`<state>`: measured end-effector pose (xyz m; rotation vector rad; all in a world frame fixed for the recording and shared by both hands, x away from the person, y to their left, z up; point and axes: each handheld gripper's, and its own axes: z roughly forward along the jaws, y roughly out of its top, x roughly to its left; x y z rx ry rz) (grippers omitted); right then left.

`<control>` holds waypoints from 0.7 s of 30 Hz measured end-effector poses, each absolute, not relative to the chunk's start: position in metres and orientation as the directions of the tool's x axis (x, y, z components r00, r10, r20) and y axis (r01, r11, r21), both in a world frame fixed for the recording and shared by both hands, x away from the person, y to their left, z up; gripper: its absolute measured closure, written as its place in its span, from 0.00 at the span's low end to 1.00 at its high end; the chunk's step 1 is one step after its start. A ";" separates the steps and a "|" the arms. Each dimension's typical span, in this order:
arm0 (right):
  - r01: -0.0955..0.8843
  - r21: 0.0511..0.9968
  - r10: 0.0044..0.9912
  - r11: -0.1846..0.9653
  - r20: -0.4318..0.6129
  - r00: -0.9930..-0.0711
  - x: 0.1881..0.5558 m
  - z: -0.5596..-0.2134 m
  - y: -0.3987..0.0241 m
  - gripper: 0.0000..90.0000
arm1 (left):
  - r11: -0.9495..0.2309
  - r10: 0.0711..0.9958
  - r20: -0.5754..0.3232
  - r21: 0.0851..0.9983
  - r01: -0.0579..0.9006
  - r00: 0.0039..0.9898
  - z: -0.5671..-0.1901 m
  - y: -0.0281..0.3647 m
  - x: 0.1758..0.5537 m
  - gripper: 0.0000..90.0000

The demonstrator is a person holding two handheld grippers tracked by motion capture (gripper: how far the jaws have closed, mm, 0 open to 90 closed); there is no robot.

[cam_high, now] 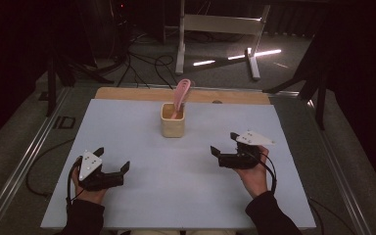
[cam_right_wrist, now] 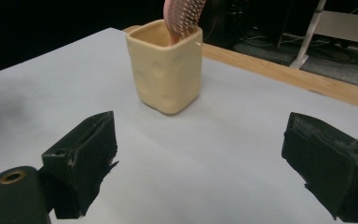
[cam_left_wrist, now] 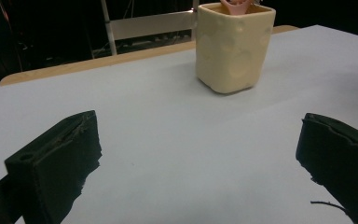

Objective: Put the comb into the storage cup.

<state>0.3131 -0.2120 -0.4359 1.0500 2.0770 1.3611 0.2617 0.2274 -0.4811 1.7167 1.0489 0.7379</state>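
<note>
We see a yellow cup (cam_high: 172, 120) standing up near the far middle of the white table (cam_high: 176, 196). A pink brush (cam_high: 180, 95) stands in it and leans out over the top. The left gripper (cam_high: 112, 160) is at about 7 o'clock from the cup, well apart from it. The right gripper (cam_high: 224, 142) is at about 4 o'clock. Both have their jaws wide apart and hold nothing.
</note>
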 end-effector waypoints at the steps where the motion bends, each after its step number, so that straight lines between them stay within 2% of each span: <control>1: 0.356 0.908 0.791 0.221 0.047 -0.610 0.310 -0.437 -0.214 0.11 | -0.167 0.894 0.009 0.935 0.314 0.449 -0.481 0.228 0.262 0.00; 8: 0.349 0.923 0.808 0.161 0.079 -0.583 0.292 -0.444 -0.234 0.11 | -0.162 0.893 0.006 0.937 0.310 0.450 -0.479 0.232 0.263 0.00; 21: 0.280 0.948 0.829 0.153 0.031 -0.558 0.266 -0.460 -0.264 0.11 | -0.165 0.882 0.014 0.945 0.282 0.471 -0.474 0.237 0.261 0.00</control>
